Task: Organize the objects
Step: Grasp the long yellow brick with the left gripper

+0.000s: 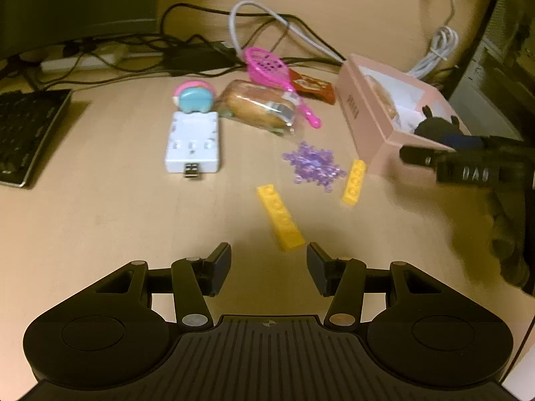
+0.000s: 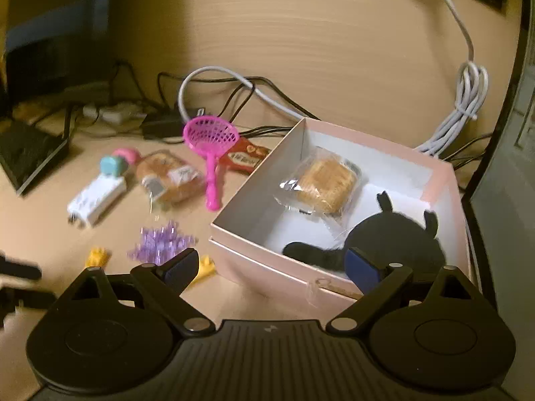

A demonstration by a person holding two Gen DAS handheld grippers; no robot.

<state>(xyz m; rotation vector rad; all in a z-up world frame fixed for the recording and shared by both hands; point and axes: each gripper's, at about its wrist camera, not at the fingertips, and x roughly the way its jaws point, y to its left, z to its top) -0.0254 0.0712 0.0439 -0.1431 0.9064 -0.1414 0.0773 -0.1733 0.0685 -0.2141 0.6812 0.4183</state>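
The pink box (image 2: pixel 334 267) is sitting on the desk (image 1: pixel 117 220), holding a wrapped biscuit (image 2: pixel 326 185) and black toy (image 2: pixel 394 237). My right gripper (image 2: pixel 272 269) is hovering wide open, empty; my left gripper (image 1: pixel 269 269) is gaping half-open, empty, near a yellow brick (image 1: pixel 280 221).

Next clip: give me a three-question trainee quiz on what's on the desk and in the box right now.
1. True or false: the pink box holds a wrapped waffle snack and a black cat-shaped toy.
2. How many yellow bricks lie on the desk?
3. Which lies nearest the left gripper: (a) purple snowflake, (b) long yellow brick, (c) pink toy strainer?

Key: 1 true; 2 two, the long one and a shorter yellow brick; 3 b.
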